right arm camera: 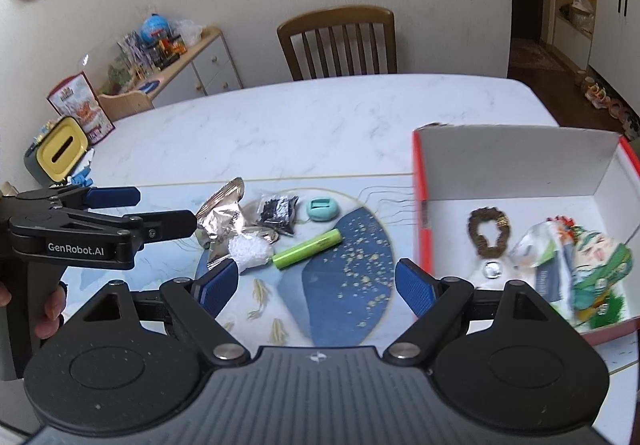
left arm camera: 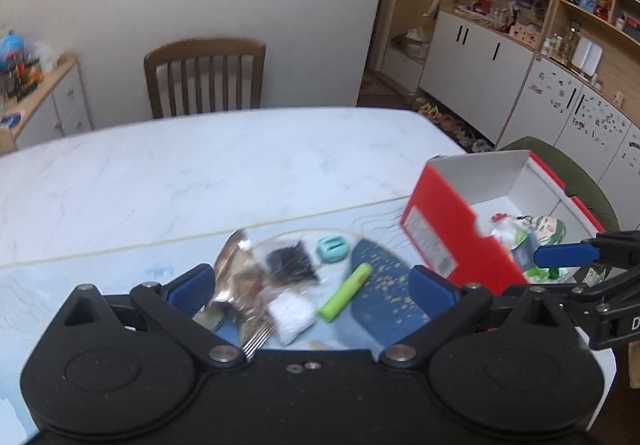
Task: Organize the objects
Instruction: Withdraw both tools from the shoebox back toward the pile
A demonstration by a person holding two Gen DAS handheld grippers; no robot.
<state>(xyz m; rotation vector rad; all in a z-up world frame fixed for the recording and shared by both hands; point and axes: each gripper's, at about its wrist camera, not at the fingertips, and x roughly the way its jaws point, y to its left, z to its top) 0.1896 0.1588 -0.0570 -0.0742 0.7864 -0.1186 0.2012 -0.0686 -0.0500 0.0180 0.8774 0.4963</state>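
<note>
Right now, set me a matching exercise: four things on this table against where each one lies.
Things:
1. green tube
2. brown hair scrunchie
3. teal round case
4. fork

Places:
A. inside the red box
B. on the mat, next to the white pouch
C. under the foil packet
D. on the mat, nearer the chair than the tube

Pairs: 1-B, 2-A, 3-D, 4-C

Lying clustered on the mat (right arm camera: 344,285) spread over the counter (right arm camera: 280,117): foil wrapper (right arm camera: 220,217) at the left, bead packet (right arm camera: 278,209) just right of it, white wad (right arm camera: 249,251) in front of both, tube (right arm camera: 307,243) stretching rightward from the wad, round clip (right arm camera: 322,209) behind the tube. Standing open at the mat's right edge, box (right arm camera: 520,165), holding a wreath ornament (right arm camera: 489,231) at its left and crumpled packets (right arm camera: 580,269) at its right. Standing behind the counter, chair (right arm camera: 340,41).
</note>
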